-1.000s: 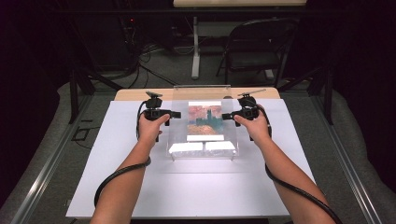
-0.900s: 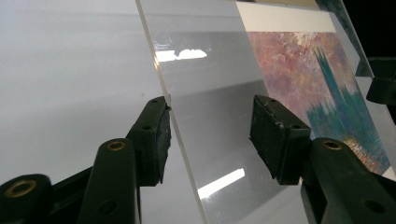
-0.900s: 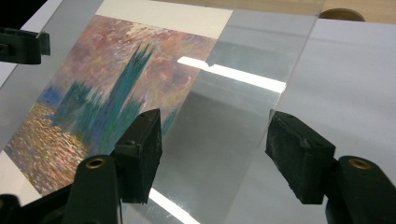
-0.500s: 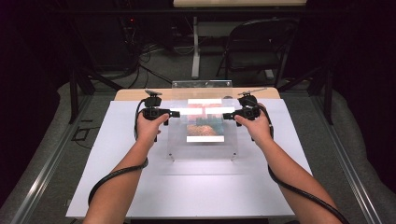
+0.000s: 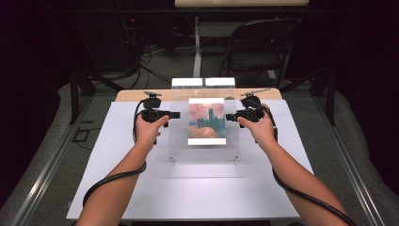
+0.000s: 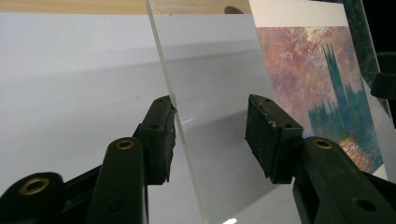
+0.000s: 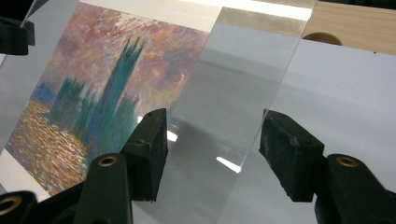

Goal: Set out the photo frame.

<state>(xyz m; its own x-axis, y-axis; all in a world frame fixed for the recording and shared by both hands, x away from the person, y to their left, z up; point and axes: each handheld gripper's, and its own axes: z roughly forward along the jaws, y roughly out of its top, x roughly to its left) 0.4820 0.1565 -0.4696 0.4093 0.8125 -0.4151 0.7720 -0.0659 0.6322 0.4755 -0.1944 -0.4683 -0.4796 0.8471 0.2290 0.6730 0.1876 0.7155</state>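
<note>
Since a second ago the clear acrylic panel [image 5: 203, 141] with its painted print [image 5: 207, 121] has tipped up from lying flat to nearly upright at table [image 5: 188, 197] centre, probably being stood up. The left gripper [image 5: 175, 115] at 9 o'clock and right gripper [image 5: 229, 116] at 3 o'clock straddle its side edges, jaws parted, forearms level.

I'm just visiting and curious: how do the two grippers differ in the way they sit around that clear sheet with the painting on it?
The left gripper straddles the clear sheet's left edge; the right gripper straddles its right edge. In the left gripper view one pad touches the edge; in the right gripper view the pad overlaps the sheet's face beside the painting. Shared: both are open, level and point inward.
</note>
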